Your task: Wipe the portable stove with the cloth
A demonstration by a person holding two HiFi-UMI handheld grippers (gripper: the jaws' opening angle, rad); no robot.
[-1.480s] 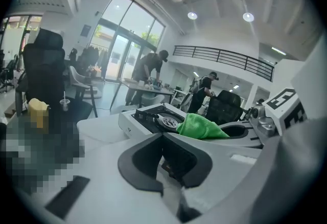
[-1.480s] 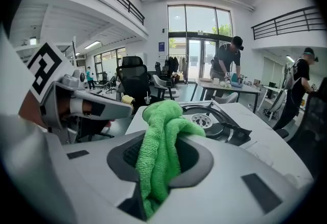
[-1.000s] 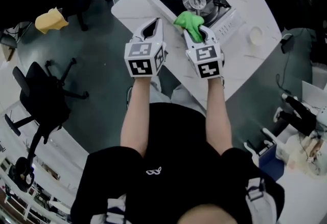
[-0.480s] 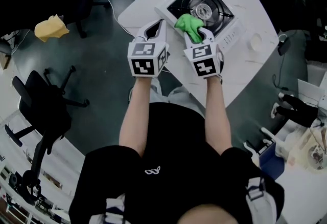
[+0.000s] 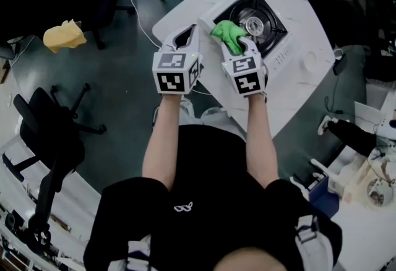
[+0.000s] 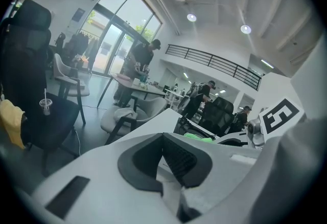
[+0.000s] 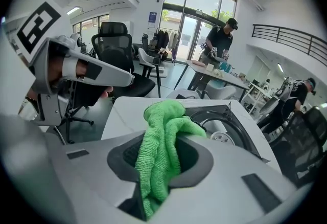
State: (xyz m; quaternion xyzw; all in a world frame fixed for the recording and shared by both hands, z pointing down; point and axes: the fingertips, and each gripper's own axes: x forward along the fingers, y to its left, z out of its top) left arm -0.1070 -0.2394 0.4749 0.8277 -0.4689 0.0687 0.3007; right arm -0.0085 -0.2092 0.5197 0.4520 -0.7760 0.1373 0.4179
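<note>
Right hand-held gripper (image 5: 240, 47), clamped on the green cloth (image 5: 228, 33), has slid along the portable stove (image 5: 275, 31) near edge, so wiping is under way. Left hand-held gripper (image 5: 185, 33) is closed and empty.

No word or number can be read. Black-and-white square markers are borne on the left cube (image 5: 173, 75) and right cube (image 5: 247, 76), behind the fingers of the left gripper (image 5: 185, 36) and right gripper (image 5: 238, 46). A blue sign (image 7: 153, 17), far beyond the right fingers, is illegible.

The bunched green cloth (image 5: 228, 36) lies over the near corner of the white, black-topped portable stove (image 5: 272, 31).
</note>
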